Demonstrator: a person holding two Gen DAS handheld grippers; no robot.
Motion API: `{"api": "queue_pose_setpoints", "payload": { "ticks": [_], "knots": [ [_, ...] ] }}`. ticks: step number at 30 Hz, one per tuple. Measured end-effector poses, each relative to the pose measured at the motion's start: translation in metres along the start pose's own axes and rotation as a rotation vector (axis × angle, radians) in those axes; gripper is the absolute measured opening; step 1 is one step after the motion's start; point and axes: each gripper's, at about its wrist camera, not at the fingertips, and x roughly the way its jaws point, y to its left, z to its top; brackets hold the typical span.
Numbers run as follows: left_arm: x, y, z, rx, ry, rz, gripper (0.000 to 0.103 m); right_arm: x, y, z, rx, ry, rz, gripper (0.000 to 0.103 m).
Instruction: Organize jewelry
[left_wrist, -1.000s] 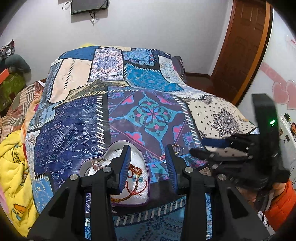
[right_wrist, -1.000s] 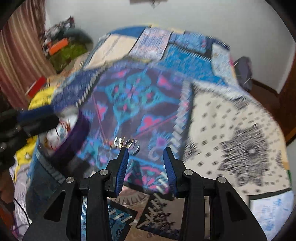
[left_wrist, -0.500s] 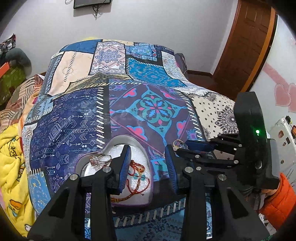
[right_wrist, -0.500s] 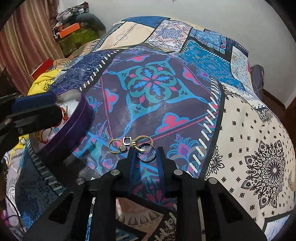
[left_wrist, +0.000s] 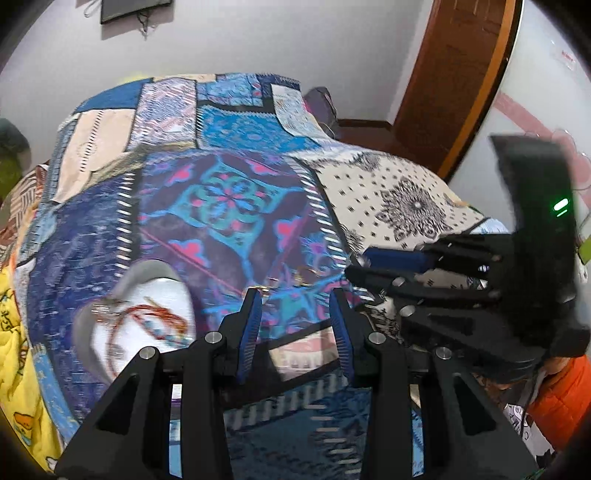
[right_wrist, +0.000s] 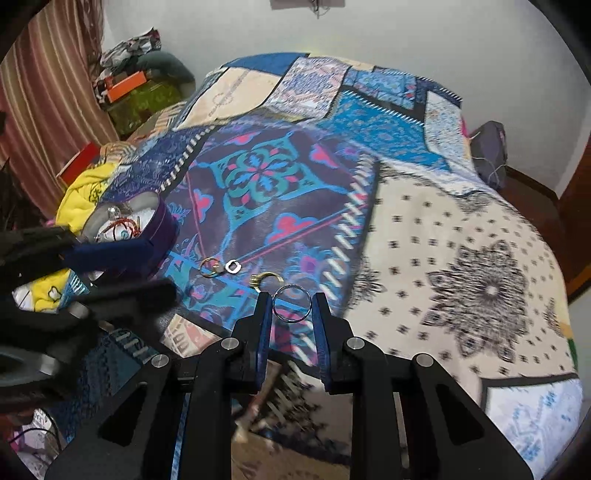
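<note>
Right claw (right_wrist: 291, 303) pinching a thin silver ring (right_wrist: 292, 303) just above the patchwork blue bedspread (right_wrist: 424, 229). Left claw (left_wrist: 295, 306) spread, nothing between its pads. Purple heart-shaped jewelry box (right_wrist: 162, 229) at left; gold ring (right_wrist: 209, 266) and silver clasp (right_wrist: 233, 266) lying near it.

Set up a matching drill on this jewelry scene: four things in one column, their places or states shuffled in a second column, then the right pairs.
Things:
1. Silver ring
2. Red cord bracelet
3. Gold ring
4. Left gripper

Places or states:
A. Lying on the patchwork bedspread
B. Fingers apart, nothing between them
C. Pinched between the right gripper's blue fingers
D. Inside the purple heart-shaped box

Pairs: 1-C, 2-D, 3-A, 4-B
</note>
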Motion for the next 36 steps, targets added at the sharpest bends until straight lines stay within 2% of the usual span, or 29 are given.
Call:
{"api": "queue_pose_setpoints", "payload": {
  "ticks": [6, 10, 17, 21, 23, 25, 32, 36],
  "knots": [
    [0.030, -0.009, 0.000, -0.024, 0.079, -0.051, 0.037, -0.018, -0.018, -0.001, 0.051, -0.046, -0.017, 0.020],
    [0.049, -0.009, 0.003, -0.042, 0.117, -0.019, 0.037, -0.024, -0.028, -0.003, 0.078, -0.065, -0.018, 0.020],
    [0.068, -0.013, 0.011, -0.014, 0.110, 0.032, 0.036, -0.024, -0.037, -0.006, 0.096, -0.078, -0.015, 0.020],
    [0.077, -0.018, 0.016, 0.029, 0.103, 0.071, 0.031, -0.024, -0.042, -0.007, 0.105, -0.082, -0.012, 0.020],
    [0.080, -0.021, 0.016, 0.062, 0.097, 0.101, 0.025, -0.024, -0.044, -0.008, 0.109, -0.082, -0.010, 0.020],
    [0.081, -0.023, 0.016, 0.079, 0.094, 0.106, 0.008, -0.024, -0.045, -0.009, 0.113, -0.081, -0.008, 0.020],
    [0.072, -0.022, 0.014, 0.063, 0.083, 0.081, 0.007, -0.029, -0.042, -0.009, 0.112, -0.081, -0.005, 0.020],
    [0.054, -0.020, 0.014, 0.048, 0.052, 0.064, 0.007, -0.036, -0.037, -0.006, 0.106, -0.096, -0.007, 0.020]
  ]
}}
